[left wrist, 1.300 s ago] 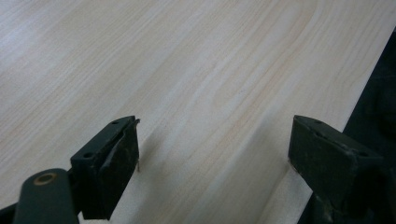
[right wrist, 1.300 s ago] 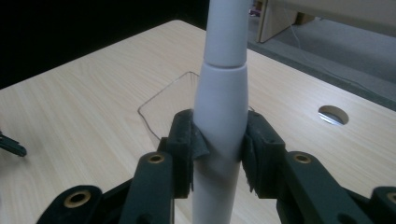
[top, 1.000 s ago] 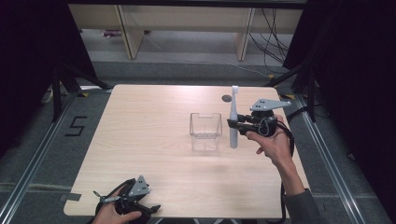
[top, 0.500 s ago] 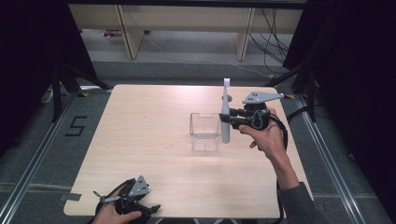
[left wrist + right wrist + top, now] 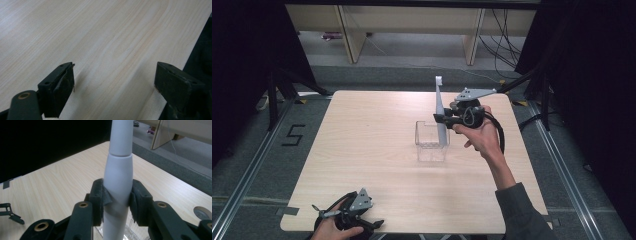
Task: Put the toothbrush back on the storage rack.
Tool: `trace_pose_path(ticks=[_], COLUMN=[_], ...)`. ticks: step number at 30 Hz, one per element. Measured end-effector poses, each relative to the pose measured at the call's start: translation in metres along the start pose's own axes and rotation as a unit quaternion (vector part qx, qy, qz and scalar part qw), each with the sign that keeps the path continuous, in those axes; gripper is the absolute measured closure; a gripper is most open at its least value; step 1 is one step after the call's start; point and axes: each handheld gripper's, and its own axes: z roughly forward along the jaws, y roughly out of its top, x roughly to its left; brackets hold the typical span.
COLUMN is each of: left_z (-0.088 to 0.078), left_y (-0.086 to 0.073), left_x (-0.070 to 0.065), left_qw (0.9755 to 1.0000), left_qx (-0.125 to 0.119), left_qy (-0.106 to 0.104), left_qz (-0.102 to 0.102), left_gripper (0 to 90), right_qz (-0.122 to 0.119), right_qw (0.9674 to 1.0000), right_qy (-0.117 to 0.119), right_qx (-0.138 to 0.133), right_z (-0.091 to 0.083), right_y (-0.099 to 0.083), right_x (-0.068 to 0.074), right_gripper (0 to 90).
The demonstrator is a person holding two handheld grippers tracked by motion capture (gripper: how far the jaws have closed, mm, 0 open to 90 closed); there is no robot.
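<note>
The right gripper has its fingers clamped on the handle of a white electric toothbrush, held upright with its lower end over the clear plastic box at mid-table. To do this well, keep the toothbrush vertical, centre its base over the opening, and lower slowly so it clears the near wall before release. The box looks empty apart from the toothbrush's lower end over it. The left gripper rests at the table's near edge, its 2 fingers wide apart, holding nothing.
</note>
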Motion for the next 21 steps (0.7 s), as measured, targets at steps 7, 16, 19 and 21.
trace_pose_path(ticks=[7,16,19,21], left_z=[0.0,0.0,0.0,0.0], left_y=[0.0,0.0,0.0,0.0], left_x=[0.0,0.0,0.0,0.0], left_qw=[1.0,1.0,1.0,1.0], left_qx=[-0.002,-0.002,-0.001,-0.002], left_qy=[0.0,0.001,0.002,0.002], left_qz=[-0.001,-0.001,0.001,-0.001], left_gripper=[15.6,15.6,15.6,15.7], right_qz=[0.001,-0.008,-0.002,0.009], right_qw=[1.0,0.9991,0.999,0.9987], right_qy=[-0.001,-0.018,-0.014,-0.01], right_qx=[0.005,0.038,0.042,0.049], right_z=[0.016,0.037,0.043,0.047], right_y=[0.002,-0.004,-0.007,-0.01], right_x=[-0.006,-0.014,-0.015,-0.014], right_gripper=[66.7,66.7,66.7,66.7])
